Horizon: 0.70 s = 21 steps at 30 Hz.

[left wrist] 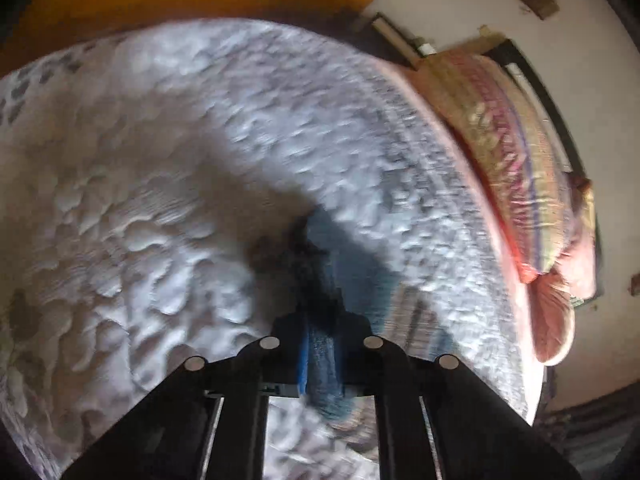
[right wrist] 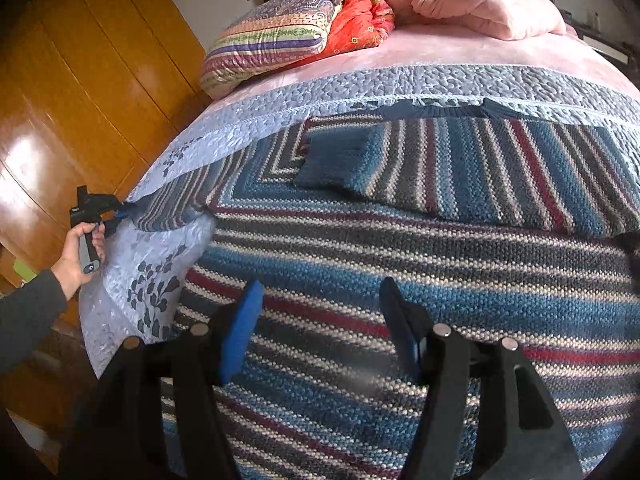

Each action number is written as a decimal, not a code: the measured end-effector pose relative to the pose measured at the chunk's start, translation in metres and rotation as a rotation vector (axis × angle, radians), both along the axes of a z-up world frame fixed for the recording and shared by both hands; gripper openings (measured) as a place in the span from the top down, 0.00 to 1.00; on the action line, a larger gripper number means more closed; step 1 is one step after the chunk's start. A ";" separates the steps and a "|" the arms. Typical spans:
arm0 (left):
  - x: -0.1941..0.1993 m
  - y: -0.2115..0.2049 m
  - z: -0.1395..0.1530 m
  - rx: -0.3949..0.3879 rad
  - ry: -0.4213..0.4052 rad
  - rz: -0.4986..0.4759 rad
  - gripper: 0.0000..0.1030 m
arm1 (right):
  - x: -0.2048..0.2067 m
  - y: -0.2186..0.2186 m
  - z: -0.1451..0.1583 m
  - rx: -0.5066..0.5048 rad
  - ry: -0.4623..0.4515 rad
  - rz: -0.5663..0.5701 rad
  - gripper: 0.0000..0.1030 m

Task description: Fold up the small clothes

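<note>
Right wrist: left tool [right wrist: 125,213] pinching sweater [right wrist: 400,240] sleeve.

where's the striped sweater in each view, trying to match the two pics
Left wrist: the striped sweater is low centre, a blurred fold pinched between the shut left gripper's blue pads.
Right wrist: the sweater fills the centre and bottom, spread under the open right gripper; its sleeve reaches mid left, where the left gripper clamps it.
Shared landmark: the striped pillow, right edge in the left view, top centre-left in the right view.
</note>
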State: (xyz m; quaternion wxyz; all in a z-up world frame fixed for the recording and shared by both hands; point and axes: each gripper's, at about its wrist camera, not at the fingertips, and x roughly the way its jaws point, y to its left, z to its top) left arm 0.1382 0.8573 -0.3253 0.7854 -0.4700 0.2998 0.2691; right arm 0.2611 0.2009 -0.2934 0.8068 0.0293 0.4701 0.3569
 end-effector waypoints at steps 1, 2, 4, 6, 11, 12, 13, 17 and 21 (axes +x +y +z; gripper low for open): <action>0.004 -0.007 0.012 0.016 -0.020 -0.023 0.91 | 0.001 -0.001 0.002 0.001 0.004 0.000 0.41; 0.011 -0.020 0.031 0.042 -0.055 -0.061 0.91 | 0.002 -0.001 0.003 0.003 0.010 -0.001 0.41; 0.024 -0.042 0.060 0.076 -0.104 -0.124 0.91 | 0.006 -0.005 0.006 0.010 0.033 -0.008 0.41; 0.045 -0.074 0.093 0.117 -0.160 -0.211 0.92 | 0.010 -0.010 0.010 0.024 0.054 -0.016 0.41; 0.091 -0.145 0.143 0.160 -0.255 -0.375 0.92 | 0.017 -0.024 0.023 0.052 0.086 -0.039 0.41; 0.102 -0.162 0.149 0.166 -0.266 -0.407 0.92 | 0.017 -0.028 0.026 0.055 0.080 -0.041 0.41; 0.110 -0.174 0.153 0.168 -0.272 -0.431 0.92 | 0.017 -0.031 0.028 0.057 0.074 -0.044 0.41; 0.140 -0.224 0.155 0.158 -0.282 -0.524 0.92 | 0.020 -0.044 0.031 0.060 0.067 -0.053 0.41; 0.171 -0.278 0.137 0.167 -0.250 -0.613 0.92 | 0.027 -0.053 0.026 0.059 0.087 -0.054 0.41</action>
